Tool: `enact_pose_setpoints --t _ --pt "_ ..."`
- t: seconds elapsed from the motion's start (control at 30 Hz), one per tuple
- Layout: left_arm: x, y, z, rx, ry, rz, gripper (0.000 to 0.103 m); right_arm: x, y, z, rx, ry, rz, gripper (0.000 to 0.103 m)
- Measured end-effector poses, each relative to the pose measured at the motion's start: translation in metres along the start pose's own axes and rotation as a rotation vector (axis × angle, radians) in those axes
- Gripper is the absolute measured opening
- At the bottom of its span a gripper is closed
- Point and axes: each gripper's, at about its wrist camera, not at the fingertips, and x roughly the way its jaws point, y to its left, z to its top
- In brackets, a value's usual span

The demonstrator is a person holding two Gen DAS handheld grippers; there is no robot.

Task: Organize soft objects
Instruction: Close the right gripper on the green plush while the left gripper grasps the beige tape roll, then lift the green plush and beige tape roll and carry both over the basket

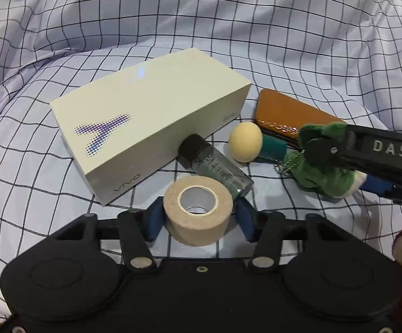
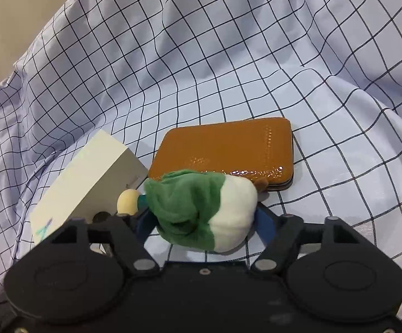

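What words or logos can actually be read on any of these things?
"vivo": on the near side of the white box.
"Y": big dotted purple letter on the box's top.
"DAS": raised letters on the right gripper.
Print on the small bottle: too blurred to read.
Tape roll, brown wallet, plush toy: no text.

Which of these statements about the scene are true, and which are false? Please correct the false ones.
1. The left gripper has its fingers on a beige roll of tape. True.
2. The green and white plush toy lies far from both grippers. False: it sits between the right gripper's fingers.
3. The white cardboard box stands upright on its end. False: it lies flat on the checked cloth.
4. The brown glossy wallet lies behind the plush toy in the right wrist view. True.
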Motion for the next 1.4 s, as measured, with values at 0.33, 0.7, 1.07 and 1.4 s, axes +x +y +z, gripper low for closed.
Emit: enact_pose_setpoints --t 0.33,0.7,1.07,1.4 --pt "-0.028 0.001 -0.011 -0.016 -0.013 -0.006 0.047 -0.044 -0.004 -0.008 -0.01 -0.07 0.025 0.068" --pt "-0.103 -0.001 -0.047 -0.006 -0.082 -0.016 0.047 -0.142 0.002 -0.053 -0.069 -0.148 0.119 0.068" --pt "-0.166 -0.003 -0.097 -0.033 -0.13 -0.026 0.047 -0.223 0.006 -0.122 -0.147 -0.198 0.206 0.068" --pt "-0.193 -0.009 -0.124 -0.08 -0.133 -0.054 0.047 -0.258 0.002 -0.16 -0.174 -0.2 0.226 0.068"
